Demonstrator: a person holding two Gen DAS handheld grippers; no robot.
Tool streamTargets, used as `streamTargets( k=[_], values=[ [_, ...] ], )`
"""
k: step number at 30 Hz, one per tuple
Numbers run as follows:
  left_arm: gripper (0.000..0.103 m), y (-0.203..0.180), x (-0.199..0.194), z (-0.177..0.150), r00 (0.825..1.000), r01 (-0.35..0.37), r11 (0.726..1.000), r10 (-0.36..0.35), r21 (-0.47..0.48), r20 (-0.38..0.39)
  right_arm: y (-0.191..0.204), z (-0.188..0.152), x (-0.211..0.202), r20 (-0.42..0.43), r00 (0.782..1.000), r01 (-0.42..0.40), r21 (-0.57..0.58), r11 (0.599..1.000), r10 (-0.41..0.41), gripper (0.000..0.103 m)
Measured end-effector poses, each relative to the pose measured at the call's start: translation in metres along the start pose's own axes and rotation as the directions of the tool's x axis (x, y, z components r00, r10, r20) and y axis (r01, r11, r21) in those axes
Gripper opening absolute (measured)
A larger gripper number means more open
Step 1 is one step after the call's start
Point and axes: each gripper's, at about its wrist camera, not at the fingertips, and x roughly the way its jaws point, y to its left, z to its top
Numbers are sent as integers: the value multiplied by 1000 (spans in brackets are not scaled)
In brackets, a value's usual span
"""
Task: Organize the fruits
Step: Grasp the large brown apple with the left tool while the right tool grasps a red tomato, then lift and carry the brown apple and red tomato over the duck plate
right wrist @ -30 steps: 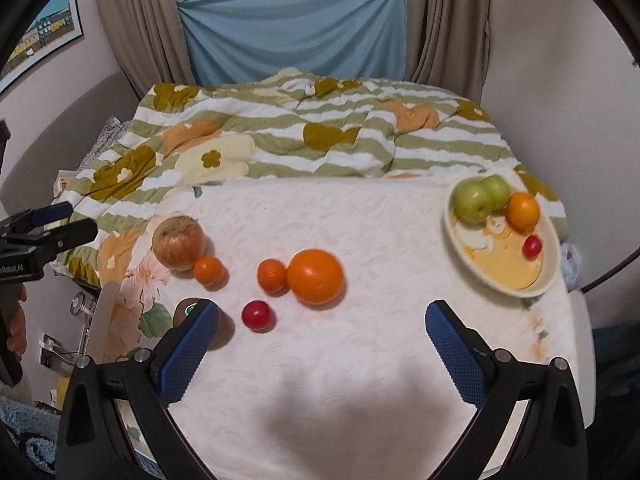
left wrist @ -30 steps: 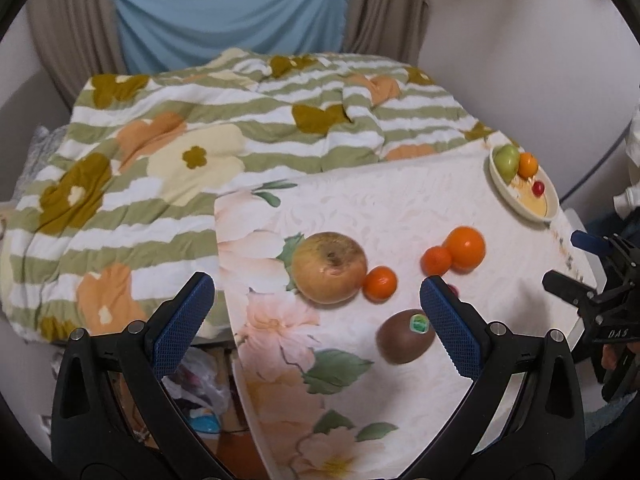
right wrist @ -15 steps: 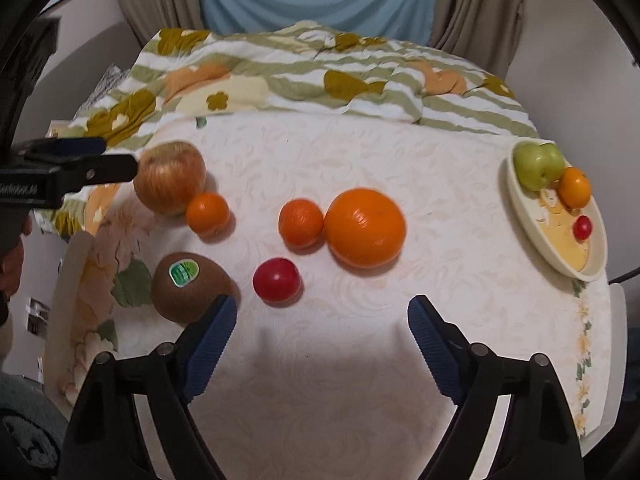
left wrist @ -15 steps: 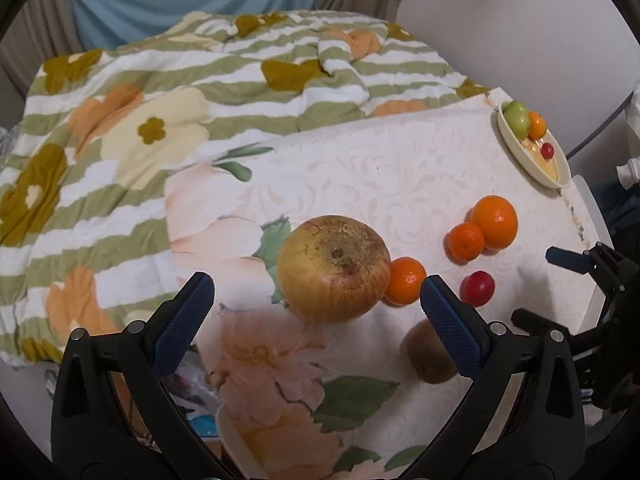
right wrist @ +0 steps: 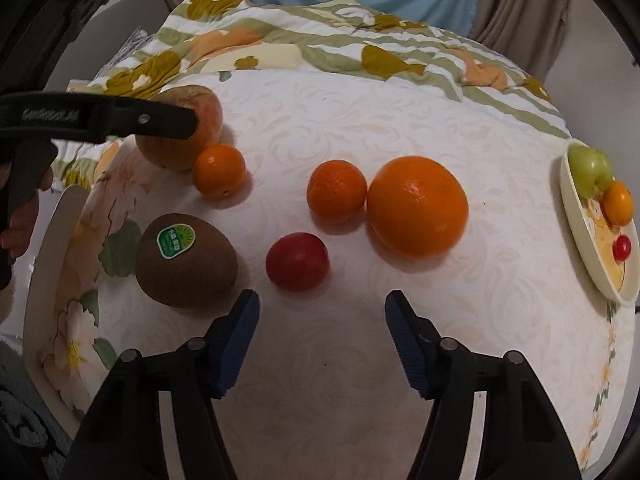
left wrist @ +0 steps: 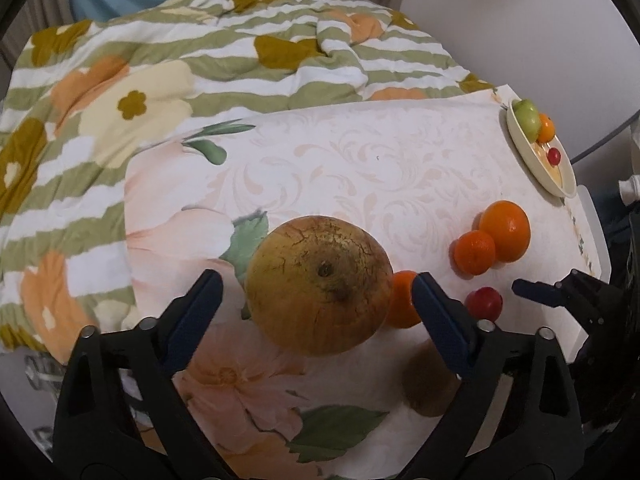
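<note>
A large yellow-brown apple (left wrist: 320, 286) sits on the floral table cloth between the jaws of my left gripper (left wrist: 316, 280). Those jaws are closing, and gaps still show on both sides of the apple. My right gripper (right wrist: 322, 300) hovers just short of a small red fruit (right wrist: 298, 262). Its jaws are closing with nothing between the pads. A kiwi with a green sticker (right wrist: 186, 260) lies to the left of the red fruit. Two mandarins (right wrist: 219, 171) (right wrist: 337, 191) and a big orange (right wrist: 417, 206) lie beyond.
A cream plate (right wrist: 592, 248) at the table's right edge holds a green apple, a small orange and a cherry tomato. One of the left gripper's fingers (right wrist: 160, 122) crosses in front of the apple. A striped floral quilt (left wrist: 200, 80) lies behind the table. The table's edge drops off at the left.
Both grippers have sunk toward the table and tilted down, so the fruits loom larger. The right jaws have narrowed a lot. The left jaws have narrowed slightly around the apple.
</note>
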Motion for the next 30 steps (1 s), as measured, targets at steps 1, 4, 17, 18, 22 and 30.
streamTargets(
  k=[1,4,17,18,22,30],
  values=[
    [97,0,1,1,1000,4,1000,-4,-6,-3,1,0,1,1,1000,0,-8,1000,0,61],
    [87,2,5,2,1000,10,1000,-10,-14,-15,3,2,4,0,1000,-6,-31,1000,6,58],
    [83,3,7,-5,999,13,999,-14,-42,-30,4,9,14,-20,999,-42,-105,994,40,46],
    [83,4,6,-5,999,10,999,-11,-44,-30,4,10,15,-19,999,-45,-108,993,43,46],
    [83,7,2,-8,999,-6,999,4,-48,-35,3,12,15,-14,999,-52,-122,991,51,44],
    [83,12,-2,-14,999,-18,998,16,-61,-35,6,16,16,-9,997,-73,-181,981,73,31]
  ],
)
